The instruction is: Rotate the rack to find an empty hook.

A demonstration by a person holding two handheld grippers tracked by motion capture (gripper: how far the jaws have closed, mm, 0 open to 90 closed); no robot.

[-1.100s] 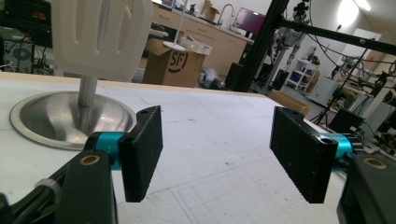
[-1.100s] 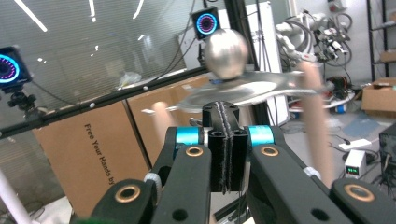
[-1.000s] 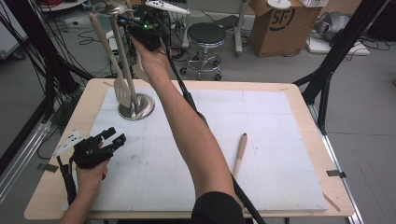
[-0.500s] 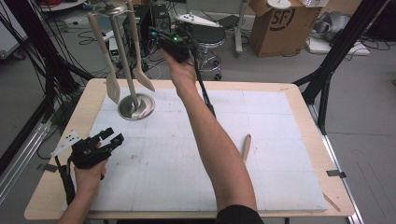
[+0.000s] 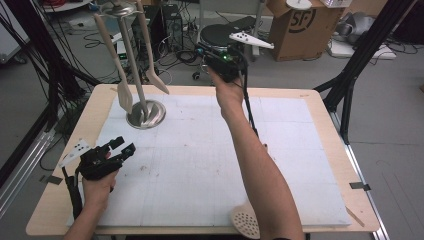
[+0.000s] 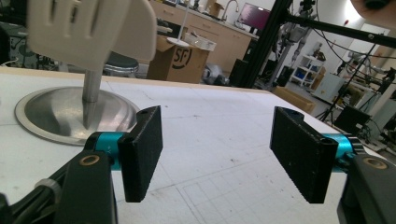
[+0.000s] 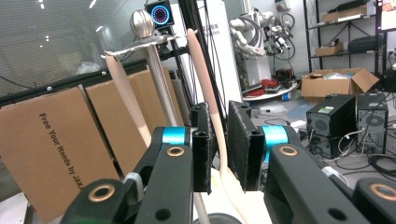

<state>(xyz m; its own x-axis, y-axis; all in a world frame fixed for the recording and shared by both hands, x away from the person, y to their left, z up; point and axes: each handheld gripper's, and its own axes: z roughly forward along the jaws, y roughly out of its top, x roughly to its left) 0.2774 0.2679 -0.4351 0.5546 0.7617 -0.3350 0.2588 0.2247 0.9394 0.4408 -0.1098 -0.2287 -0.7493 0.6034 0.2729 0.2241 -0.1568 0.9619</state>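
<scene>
A metal stand [image 5: 145,114] with a round base rises at the table's far left. Two beige utensils hang from its top: a slotted spatula [image 5: 123,96] and a turner [image 5: 155,80]. My right gripper [image 5: 207,52] hangs in the air over the far edge, to the right of the stand and apart from it. Its jaws have just been opening; a narrow gap shows in the right gripper view [image 7: 222,112], with nothing pressed between the pads and a hanging handle [image 7: 201,70] farther off behind them. My left gripper [image 5: 122,145] rests at the front left, open and empty [image 6: 215,140].
A beige skimmer [image 5: 244,220] lies at the front edge, partly hidden by the right forearm. A white mat [image 5: 200,165] covers the wooden table. Behind the table stand a stool [image 5: 225,35], a cardboard box [image 5: 295,25] and black frame legs [image 5: 360,65].
My right gripper has drawn away to the right and slightly down from the stand's top, leaving the turner hanging there. The left gripper has kept still.
</scene>
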